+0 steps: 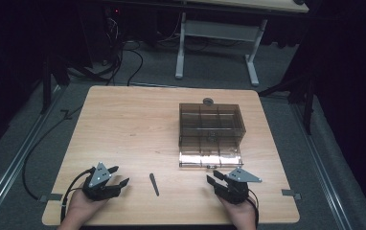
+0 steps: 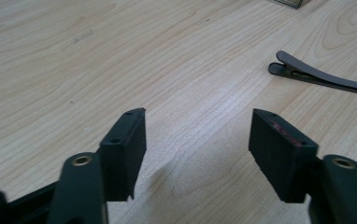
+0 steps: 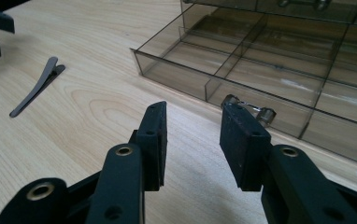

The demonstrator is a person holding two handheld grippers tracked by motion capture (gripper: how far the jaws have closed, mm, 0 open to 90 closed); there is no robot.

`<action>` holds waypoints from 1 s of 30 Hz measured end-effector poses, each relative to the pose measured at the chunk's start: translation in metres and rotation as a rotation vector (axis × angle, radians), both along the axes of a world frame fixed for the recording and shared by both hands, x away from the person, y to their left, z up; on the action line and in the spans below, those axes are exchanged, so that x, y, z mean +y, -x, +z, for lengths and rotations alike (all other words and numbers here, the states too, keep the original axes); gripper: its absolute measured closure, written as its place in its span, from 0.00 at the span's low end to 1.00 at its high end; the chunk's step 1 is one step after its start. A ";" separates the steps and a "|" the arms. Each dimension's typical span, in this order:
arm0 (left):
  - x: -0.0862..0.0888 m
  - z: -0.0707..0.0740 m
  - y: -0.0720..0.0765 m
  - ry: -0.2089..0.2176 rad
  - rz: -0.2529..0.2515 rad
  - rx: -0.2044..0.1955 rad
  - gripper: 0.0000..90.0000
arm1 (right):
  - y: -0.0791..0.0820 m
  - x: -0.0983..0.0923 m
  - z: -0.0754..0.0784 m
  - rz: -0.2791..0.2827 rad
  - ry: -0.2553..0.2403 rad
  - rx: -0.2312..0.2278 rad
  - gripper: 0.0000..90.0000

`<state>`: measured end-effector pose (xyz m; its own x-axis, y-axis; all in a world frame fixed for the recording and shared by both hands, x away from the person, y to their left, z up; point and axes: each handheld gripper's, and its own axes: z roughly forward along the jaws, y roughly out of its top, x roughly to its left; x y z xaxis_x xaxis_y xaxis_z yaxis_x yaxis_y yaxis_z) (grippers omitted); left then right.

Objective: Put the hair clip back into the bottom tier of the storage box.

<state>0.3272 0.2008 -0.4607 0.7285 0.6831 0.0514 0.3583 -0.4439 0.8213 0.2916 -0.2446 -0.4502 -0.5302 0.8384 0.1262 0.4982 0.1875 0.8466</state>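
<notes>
Nothing is picked up yet: the hair clip (image 1: 154, 184) lies flat on the desk (image 1: 123, 124), in front of the clear drawer box (image 1: 211, 135) and to its left. Left gripper (image 1: 110, 181) and right gripper (image 1: 216, 180) flank the hair clip, fingers spread and empty. The drawer looks pulled out, probably to receive it.

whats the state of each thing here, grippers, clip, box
left gripper: open, nothing between the jaws
right gripper: open, nothing held
hair clip: closed, lying flat on the table, untouched
smoked plastic box: bottom drawer pulled out, its compartments look empty
</notes>
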 end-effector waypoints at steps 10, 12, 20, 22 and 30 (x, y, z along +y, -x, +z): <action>-0.021 0.008 0.004 -0.025 -0.027 0.036 0.83 | 0.004 0.002 0.000 0.031 0.004 -0.003 0.67; -0.034 0.005 0.002 -0.064 -0.035 0.063 0.90 | 0.004 0.002 0.000 0.036 0.001 0.001 0.67; -0.063 0.002 -0.002 -0.076 -0.036 0.101 1.00 | 0.003 0.003 0.000 0.055 0.002 0.000 0.67; -0.074 0.002 -0.003 -0.089 -0.051 0.089 1.00 | 0.003 0.003 0.000 0.056 0.004 0.001 0.67; -0.115 0.004 0.003 -0.108 -0.135 0.089 1.00 | 0.004 0.006 -0.001 0.081 0.030 -0.003 0.67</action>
<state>0.3245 0.0856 -0.4569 0.8182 0.5726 0.0505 0.3585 -0.5770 0.7338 0.2875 -0.2387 -0.4507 -0.5964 0.7964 0.1002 0.4783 0.2523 0.8412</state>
